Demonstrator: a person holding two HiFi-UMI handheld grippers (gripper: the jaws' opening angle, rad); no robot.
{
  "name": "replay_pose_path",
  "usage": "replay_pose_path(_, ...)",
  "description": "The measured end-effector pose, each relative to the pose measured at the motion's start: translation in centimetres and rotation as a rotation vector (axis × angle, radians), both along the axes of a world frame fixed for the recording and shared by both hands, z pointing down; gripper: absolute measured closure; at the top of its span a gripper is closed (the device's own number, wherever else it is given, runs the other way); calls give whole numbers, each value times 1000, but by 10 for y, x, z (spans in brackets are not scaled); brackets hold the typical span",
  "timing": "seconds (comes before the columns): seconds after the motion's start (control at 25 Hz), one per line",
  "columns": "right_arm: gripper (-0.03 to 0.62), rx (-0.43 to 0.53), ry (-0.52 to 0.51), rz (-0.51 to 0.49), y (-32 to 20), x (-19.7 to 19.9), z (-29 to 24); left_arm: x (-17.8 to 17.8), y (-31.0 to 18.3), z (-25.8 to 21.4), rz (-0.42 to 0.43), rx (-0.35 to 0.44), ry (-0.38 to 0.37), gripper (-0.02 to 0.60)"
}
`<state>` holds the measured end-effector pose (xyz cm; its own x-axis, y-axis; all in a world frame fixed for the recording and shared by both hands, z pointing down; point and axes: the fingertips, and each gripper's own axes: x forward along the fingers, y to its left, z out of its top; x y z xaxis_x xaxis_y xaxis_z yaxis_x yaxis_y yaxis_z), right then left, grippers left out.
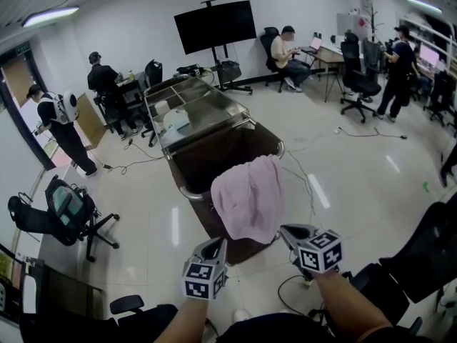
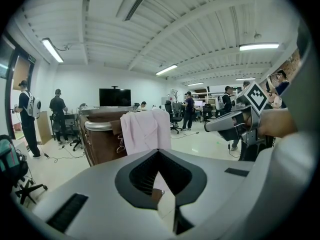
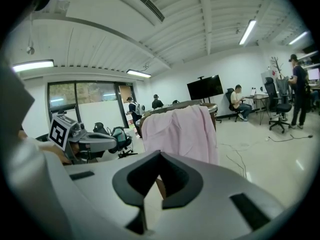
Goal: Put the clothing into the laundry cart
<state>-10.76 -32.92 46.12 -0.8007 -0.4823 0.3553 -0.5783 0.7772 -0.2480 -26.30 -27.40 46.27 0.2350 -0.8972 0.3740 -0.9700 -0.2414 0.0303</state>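
The pink garment (image 1: pixel 250 199) is draped over the near rim of the laundry cart (image 1: pixel 187 191). It is folded across the metal edge, so most of it hangs down the outside of the brown fabric wall and only a little lies over the opening. It rests on that rim by balance alone, so I judge the job unfinished: the cloth is on the cart, not in it

Both tools are held low and close together in front of the hanging cloth, pointing at it. The left gripper (image 1: pixel 214 243) is just below the hem's left side and the right gripper (image 1: pixel 289 229) is near its lower right corner. That puts one on each side of the cloth, the natural stance for taking or pushing a wide, limp piece

In the left gripper view its fingers (image 2: pixel 142 171) are drawn together at the tips with nothing between them, and the garment (image 2: pixel 145 131) hangs a little ahead. The right gripper's fingers (image 3: pixel 180 176) are likewise closed and empty, with the garment (image 3: pixel 182 134) in front and apart from them

The likely next step is to lift the outer part or tip it over the rim, so the weight goes inside. Soft cloth may slide to the floor (image 1: pixel 343 184) if it is nudged the wrong way
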Motion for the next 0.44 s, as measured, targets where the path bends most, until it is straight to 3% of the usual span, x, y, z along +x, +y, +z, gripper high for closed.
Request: replay_pose_path(0.44,592,-5,5,-13,-4,-6,-2,-2,-4,0,1,0,3,581)
